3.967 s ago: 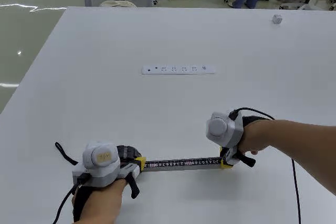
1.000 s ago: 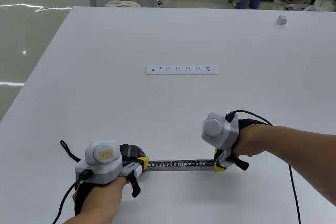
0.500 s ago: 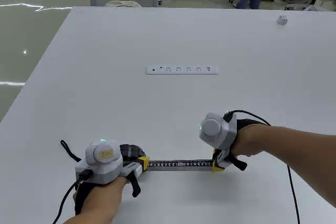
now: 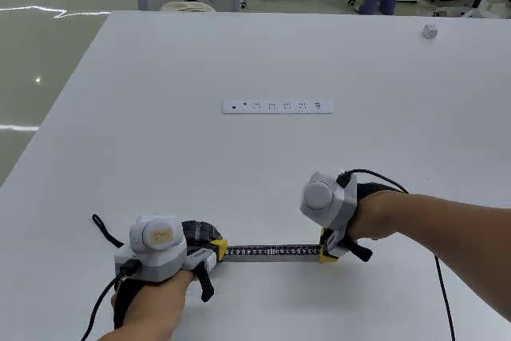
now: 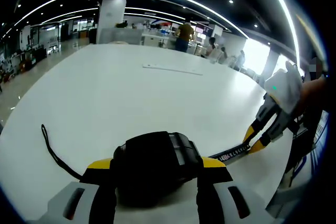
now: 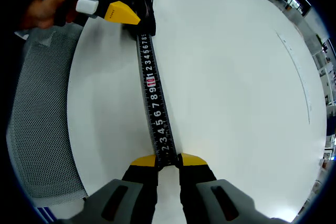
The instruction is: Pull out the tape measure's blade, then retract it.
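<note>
By the surface's (image 4: pixel 263 173) near edge, the left hand-held gripper (image 4: pixel 205 256) clamps the tape case (image 4: pixel 200 235) and the right hand-held gripper (image 4: pixel 327 255) pinches the tip of the blade (image 4: pixel 271 251), which lies flat between them. Retraction likely follows (spring recoil can whip): walk the tip straight toward the case, slowly, with the case pinned down.

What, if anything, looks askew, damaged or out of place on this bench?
Nothing stands out. The black numbered blade runs straight and unkinked over the white table, from the black tape measure case gripped in the left claw to the right claw shut on its tip.
</note>
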